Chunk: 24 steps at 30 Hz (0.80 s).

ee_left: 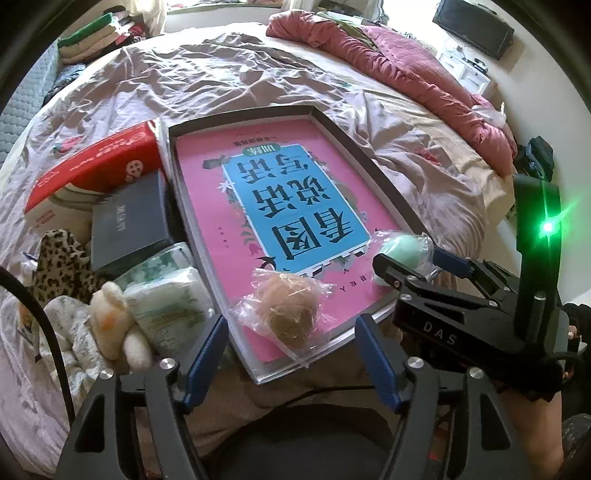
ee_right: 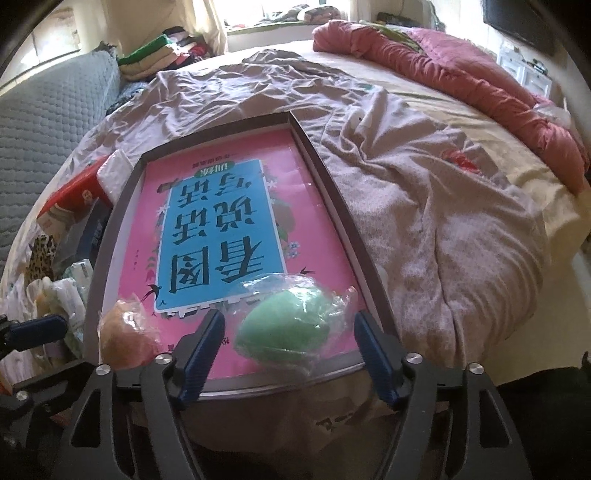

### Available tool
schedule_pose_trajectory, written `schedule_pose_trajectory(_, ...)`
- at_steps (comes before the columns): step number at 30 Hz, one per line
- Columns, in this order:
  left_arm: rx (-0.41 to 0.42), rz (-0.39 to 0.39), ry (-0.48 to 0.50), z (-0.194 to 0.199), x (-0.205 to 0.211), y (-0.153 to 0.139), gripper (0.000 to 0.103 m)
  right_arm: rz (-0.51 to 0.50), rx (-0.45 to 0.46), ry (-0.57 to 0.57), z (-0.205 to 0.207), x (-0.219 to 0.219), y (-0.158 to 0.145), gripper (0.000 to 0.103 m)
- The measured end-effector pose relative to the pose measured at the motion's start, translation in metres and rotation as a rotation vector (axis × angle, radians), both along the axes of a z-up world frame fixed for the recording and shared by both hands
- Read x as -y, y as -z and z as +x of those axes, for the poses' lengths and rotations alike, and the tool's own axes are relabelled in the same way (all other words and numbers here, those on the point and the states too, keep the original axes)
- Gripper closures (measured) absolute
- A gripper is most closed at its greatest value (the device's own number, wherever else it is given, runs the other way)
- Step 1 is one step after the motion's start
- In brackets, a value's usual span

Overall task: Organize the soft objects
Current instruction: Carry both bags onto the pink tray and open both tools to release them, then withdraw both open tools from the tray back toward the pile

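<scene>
Daylight came from the window (ee_right: 280, 14) at the far end of the room, blown out to white in both views. Bed sheet (ee_left: 207, 81) was evenly lit w/ soft crease shadows. Strong fisheye bend + dark vignette at corners. A green LED (ee_left: 548, 226) on the right gripper flared into a star. Right wrist view was hazier, near objects slightly soft.

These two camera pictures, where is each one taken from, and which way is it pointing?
Left wrist view: sits on the left gripper, jaws open around a bagged tan sponge; the right gripper and gloved hand show.
Right wrist view: sits on the right gripper, jaws open around a bagged green sponge; the left gripper's tip shows at left.
Shared: both face across the bed over the pink book in its grey tray.
</scene>
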<state>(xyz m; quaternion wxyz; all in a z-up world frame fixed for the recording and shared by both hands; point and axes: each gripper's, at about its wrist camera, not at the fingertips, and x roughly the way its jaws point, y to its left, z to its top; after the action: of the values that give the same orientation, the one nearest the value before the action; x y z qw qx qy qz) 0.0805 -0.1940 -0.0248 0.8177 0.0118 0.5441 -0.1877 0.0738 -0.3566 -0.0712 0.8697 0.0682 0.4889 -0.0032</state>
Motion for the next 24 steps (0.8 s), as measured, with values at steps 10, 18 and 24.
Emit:
schedule_pose_trajectory(10,0.046,0.012,-0.021,-0.011,-0.008,-0.015,0.030,-0.002,0.037,0.017,-0.010,0.001,-0.015,0.028)
schedule_pose_trajectory(18,0.091,0.020,-0.039,-0.019,-0.015,-0.028,0.026,0.002,0.115,0.026,-0.020,-0.001,-0.041,0.025)
schedule_pose_trajectory(24,0.127,0.027,-0.054,-0.023,-0.023,-0.037,0.025,-0.028,0.210,0.024,-0.028,-0.006,-0.065,0.024)
